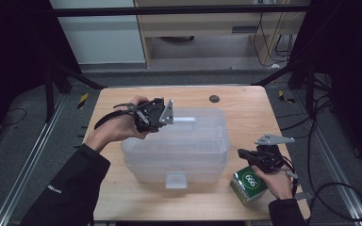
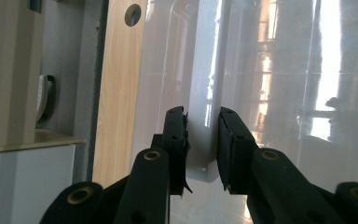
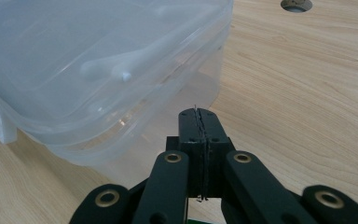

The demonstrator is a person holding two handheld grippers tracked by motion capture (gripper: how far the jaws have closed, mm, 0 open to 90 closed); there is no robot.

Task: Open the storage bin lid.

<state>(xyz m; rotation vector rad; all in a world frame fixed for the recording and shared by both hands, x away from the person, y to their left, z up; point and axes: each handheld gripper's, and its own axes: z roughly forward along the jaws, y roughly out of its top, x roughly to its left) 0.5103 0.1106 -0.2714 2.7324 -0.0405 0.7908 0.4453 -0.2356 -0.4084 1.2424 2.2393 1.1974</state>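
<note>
A clear lidded box (image 1: 176, 146) is seen at the middle of the desk (image 1: 245, 108), its lid on and nothing to be made out through the hazy walls. A white latch (image 1: 176, 180) hangs at its near wall, and a white handle (image 2: 204, 93) lies on the lid at the far side. That handle is clamped by the left tongs (image 1: 165, 115), reached over the box's far left corner; in the left gripper view the two pads (image 2: 177, 140) are pressed against the handle's sides, the jaws held part-way open by it. The right tongs (image 3: 199, 122) are seen in the right gripper view fully closed, pad against pad, with nothing between them, pointed at the box's right end but apart from it, low over the bare wood. In the high view the right tongs (image 1: 245, 154) are held just right of the box, beside a green carton (image 1: 249, 185) that stands near the desk's near right corner. A round hole (image 1: 214, 98) is set in the desk beyond the box.
</note>
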